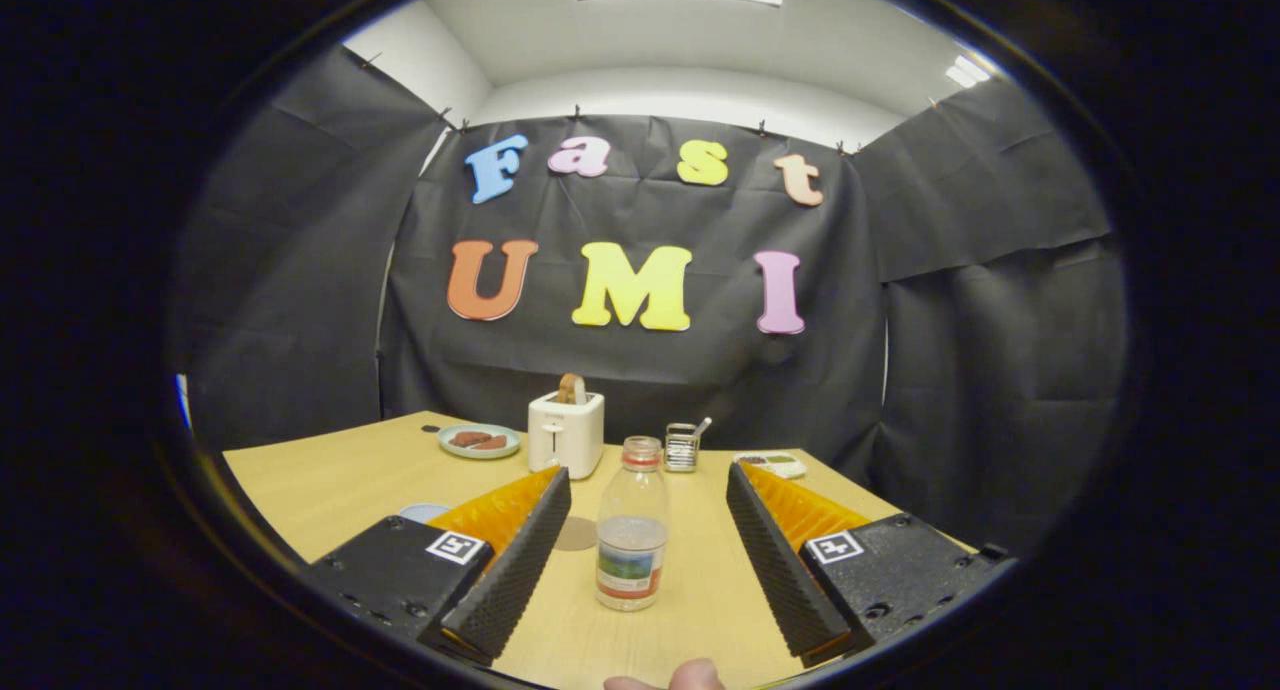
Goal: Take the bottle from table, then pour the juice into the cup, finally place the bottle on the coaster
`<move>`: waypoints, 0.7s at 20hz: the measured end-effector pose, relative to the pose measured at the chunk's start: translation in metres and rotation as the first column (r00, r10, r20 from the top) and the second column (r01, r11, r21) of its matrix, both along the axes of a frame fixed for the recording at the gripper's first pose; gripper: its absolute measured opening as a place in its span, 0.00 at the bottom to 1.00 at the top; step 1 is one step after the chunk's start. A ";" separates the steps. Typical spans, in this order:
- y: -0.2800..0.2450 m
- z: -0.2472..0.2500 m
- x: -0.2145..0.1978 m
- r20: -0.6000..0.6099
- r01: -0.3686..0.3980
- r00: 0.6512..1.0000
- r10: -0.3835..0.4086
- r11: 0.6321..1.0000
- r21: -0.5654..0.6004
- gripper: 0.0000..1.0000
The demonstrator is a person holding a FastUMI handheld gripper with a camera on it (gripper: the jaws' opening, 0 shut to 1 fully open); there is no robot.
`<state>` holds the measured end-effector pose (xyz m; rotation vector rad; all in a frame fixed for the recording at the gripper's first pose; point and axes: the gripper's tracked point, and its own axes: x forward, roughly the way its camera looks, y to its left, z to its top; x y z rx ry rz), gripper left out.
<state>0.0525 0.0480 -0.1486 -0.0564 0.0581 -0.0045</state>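
A clear plastic bottle (632, 525) with an open neck and a coloured label stands upright on the wooden table (330, 490), holding a little liquid at the bottom. It sits between my two fingers, apart from both. My gripper (648, 490) is open, its ribbed black pads (515, 570) on either side of the bottle. A round brown coaster (576, 533) lies flat just left of the bottle, partly behind the left finger. A pale blue cup rim (424, 511) peeks out behind the left finger's body.
A white toaster (566, 432) with a slice of bread stands beyond the bottle. A plate (480, 440) with dark food lies left of it. A small metal holder (682, 446) and a flat tray (770, 463) sit to the right. A fingertip (690, 676) shows below.
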 end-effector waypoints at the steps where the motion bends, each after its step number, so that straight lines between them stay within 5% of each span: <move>1: 0.000 -0.010 0.004 -0.016 -0.003 1.000 0.003 1.000 0.001 1.00; 14: -0.005 -0.118 0.072 -0.250 0.026 0.968 0.007 0.991 0.130 1.00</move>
